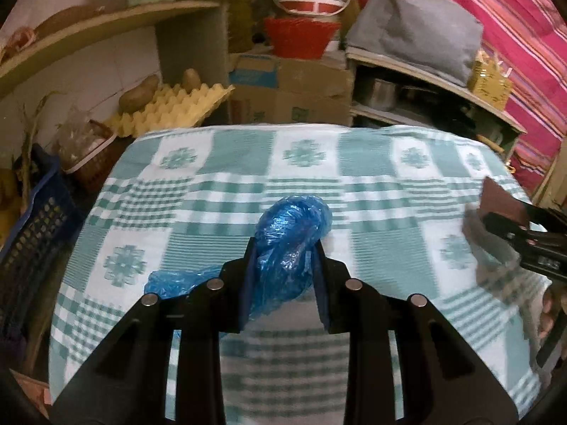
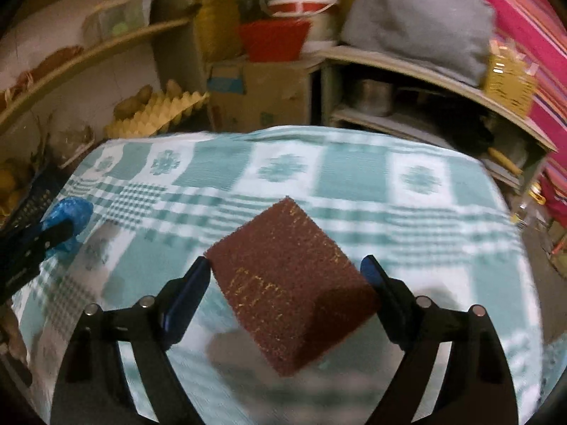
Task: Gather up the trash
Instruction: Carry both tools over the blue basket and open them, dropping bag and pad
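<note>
Pinching bag [image 1: 288,244] in left gripper [image 1: 285,248], pad [image 2: 294,283] in right gripper [image 2: 286,267]; only corners caught mid-frame, pad might slip.

One blue plastic bag [image 1: 290,244], one brown scouring pad [image 2: 290,287], two claws (one per hand), two potatoes [image 1: 140,94], one egg tray [image 1: 170,108].

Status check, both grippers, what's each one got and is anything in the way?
Left gripper shut on blue plastic bag. Right gripper shut on brown scouring pad, held by its corners. Both over checkered tablecloth, nothing blocking.
</note>
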A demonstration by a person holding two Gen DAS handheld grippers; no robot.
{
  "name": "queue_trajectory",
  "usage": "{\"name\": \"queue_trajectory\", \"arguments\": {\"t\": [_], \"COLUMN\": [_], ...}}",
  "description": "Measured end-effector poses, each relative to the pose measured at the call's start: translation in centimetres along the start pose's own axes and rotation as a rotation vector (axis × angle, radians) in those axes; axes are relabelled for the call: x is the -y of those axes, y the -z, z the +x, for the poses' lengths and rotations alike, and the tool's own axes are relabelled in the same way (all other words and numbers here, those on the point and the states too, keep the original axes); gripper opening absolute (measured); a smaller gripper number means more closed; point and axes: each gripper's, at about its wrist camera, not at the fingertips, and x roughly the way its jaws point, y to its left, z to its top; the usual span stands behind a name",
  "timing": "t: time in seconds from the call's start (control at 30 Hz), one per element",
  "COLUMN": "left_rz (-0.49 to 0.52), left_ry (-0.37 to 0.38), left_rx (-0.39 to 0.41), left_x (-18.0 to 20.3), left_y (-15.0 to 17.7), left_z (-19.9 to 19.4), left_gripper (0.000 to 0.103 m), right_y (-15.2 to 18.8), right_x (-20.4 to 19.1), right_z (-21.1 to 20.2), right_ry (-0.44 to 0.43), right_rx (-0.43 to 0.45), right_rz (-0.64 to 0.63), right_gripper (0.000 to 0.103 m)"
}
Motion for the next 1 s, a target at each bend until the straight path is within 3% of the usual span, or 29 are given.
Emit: {"name": "queue_trajectory", "arguments": {"t": [0.27,0.57,0.73,1.0], "left_rz": [0.090,0.236,0.319,0.415], "left_ry": [0.090,0.233,0.352,0.457], "left_rx": [0.053,0.113,0.126,0.103], "left_x": [10.2,24.5,33.5,42.6], "left_y": [0.3,1.4,3.3,6.4], "left_z": [-3.5,-7.7,-9.0,-9.4], "left_gripper": [0.028,0.028,0.028,0.028], "right_y": [3.3,7.8,10.7,13.8], "right_x": [12.2,25.6,29.9,32.8], "right_z": [-11.2,-19.5,-21.0,-22.4], "right_ry": [0.166,0.362,0.399,0.419], "right_rx": [0.116,0.136,0.119,0.097], "right_rz": [0.132,0.293,0.351,0.363], "right_gripper": [0.085,0.085,0.085,0.085]}}
